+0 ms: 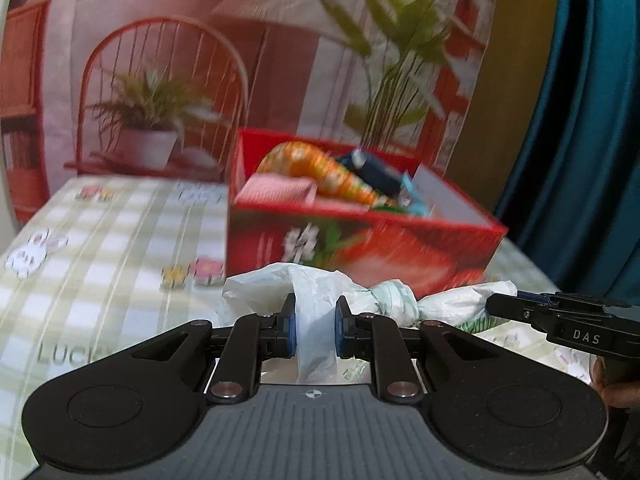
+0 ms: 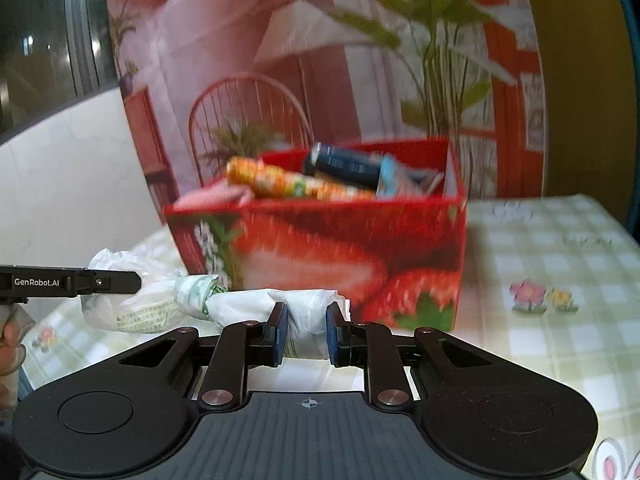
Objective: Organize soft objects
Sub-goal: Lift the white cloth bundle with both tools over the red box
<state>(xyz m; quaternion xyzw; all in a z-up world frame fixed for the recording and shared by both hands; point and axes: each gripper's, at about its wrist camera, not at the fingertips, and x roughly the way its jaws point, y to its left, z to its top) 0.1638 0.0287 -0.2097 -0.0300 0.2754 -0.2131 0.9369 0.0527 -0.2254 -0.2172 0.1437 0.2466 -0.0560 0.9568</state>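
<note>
1. The thing being handled was a thin, crinkly white plastic bag (image 1: 320,312) with faint green print, knotted in the middle so it bunched into two puffy ends. It was stretched between the two tools, just in front of the box.
2. The left gripper (image 1: 315,326) had its jaws clenched on one puffy end, film squeezed flat between the blue pads.
3. The right gripper (image 2: 307,330) was clamped on the other end, which looked rolled into a soft tube. No earlier shot here, so only the grip itself is plain.
4. Behind the bag sat a glossy red cardboard box with a strawberry print (image 2: 340,256), open at the top. Inside were an orange patterned soft tube shape (image 2: 288,184), a dark blue packet (image 2: 344,164) and something pink and flat (image 1: 276,190); all a bit blurry.
5. The worktop (image 2: 560,248) wore a pale green-and-white checked cloth with little flowers and bunnies.
6. The backdrop (image 1: 160,60) was a printed scene with a red chair, a lamp and potted plants, and a teal curtain (image 1: 580,120) hung at the side.
</note>
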